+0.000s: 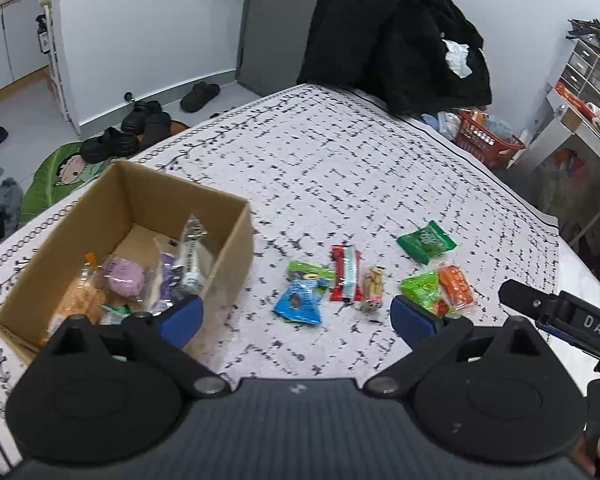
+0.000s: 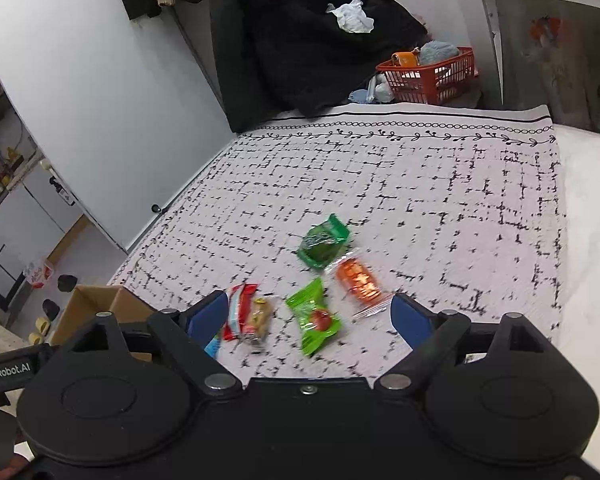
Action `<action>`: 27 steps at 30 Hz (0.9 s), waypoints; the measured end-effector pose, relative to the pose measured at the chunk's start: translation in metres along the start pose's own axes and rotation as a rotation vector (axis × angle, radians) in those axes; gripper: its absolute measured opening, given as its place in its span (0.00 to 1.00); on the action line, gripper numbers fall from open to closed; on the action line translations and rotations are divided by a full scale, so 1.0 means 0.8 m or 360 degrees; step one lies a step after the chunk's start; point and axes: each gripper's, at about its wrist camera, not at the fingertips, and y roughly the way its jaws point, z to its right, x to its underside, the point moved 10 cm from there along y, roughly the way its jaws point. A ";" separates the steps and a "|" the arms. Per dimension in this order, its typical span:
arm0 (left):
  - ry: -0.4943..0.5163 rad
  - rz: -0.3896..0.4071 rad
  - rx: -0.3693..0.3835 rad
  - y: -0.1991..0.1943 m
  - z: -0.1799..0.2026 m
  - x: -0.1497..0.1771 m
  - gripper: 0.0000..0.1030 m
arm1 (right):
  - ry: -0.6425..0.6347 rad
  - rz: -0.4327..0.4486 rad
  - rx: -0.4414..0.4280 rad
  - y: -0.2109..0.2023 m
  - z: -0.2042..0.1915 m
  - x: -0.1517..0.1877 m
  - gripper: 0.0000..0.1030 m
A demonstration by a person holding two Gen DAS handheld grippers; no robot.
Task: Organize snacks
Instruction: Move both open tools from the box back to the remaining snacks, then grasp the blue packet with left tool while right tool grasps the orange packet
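Note:
A cardboard box (image 1: pixel 228 248) sits at the left of the patterned cloth and holds several snack packs (image 1: pixel 124 280). Loose snacks lie to its right: a blue-green pack (image 1: pixel 302 300), a red bar (image 1: pixel 345 273), a small tan pack (image 1: pixel 372 288), a light green pack (image 1: pixel 424 291), an orange pack (image 1: pixel 456 285) and a dark green pack (image 1: pixel 426 242). My left gripper (image 1: pixel 296 320) is open and empty above the cloth near the box. My right gripper (image 2: pixel 304 320) is open and empty over the light green pack (image 2: pixel 316 320), with the orange pack (image 2: pixel 358 280), red bar (image 2: pixel 238 308) and dark green pack (image 2: pixel 324 242) around it.
A black coat (image 2: pixel 308 40) hangs over a chair behind the table. A red basket (image 2: pixel 432 72) stands on the floor at the back right. Black shoes (image 1: pixel 140 128) lie on the floor to the left. The box corner (image 2: pixel 96 304) shows at the right view's lower left.

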 end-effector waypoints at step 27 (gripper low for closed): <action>-0.0002 -0.0120 -0.0057 0.129 0.017 0.019 0.52 | -0.0236 -0.0146 0.0067 0.088 0.057 0.006 0.58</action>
